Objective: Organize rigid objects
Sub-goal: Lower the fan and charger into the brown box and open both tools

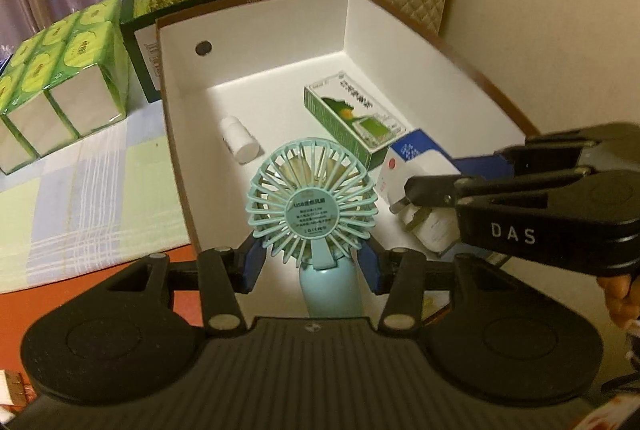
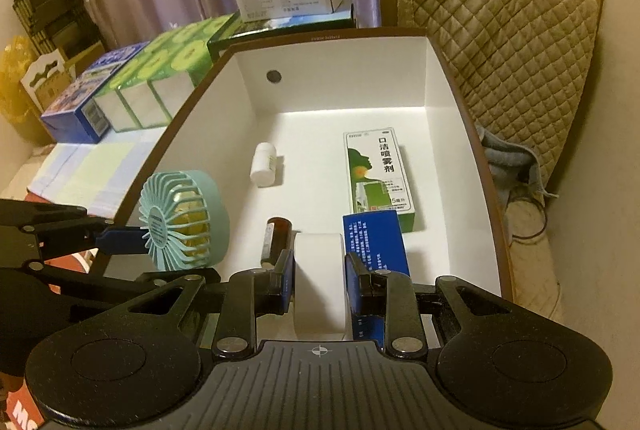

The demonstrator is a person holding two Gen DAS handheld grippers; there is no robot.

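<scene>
left tongs (image 1: 312, 262) clamp the mint fan (image 1: 312, 206); right tongs (image 2: 320, 282) clamp a white plug (image 2: 320, 270) over the box (image 2: 340, 86).

My left gripper (image 1: 312, 262) holds the light blue plastic hand fan (image 1: 311, 199) upright over the big white cardboard box (image 2: 340, 70); my right gripper (image 2: 320, 278) clamps a white plug adapter (image 2: 320, 270).

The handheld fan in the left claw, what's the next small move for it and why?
Probably lower the fan into the white box and open the left claw. It already hangs over the box's near left edge, and bare floor shows between the white bottle and the near wall, away from the right claw and its white plug.
</scene>
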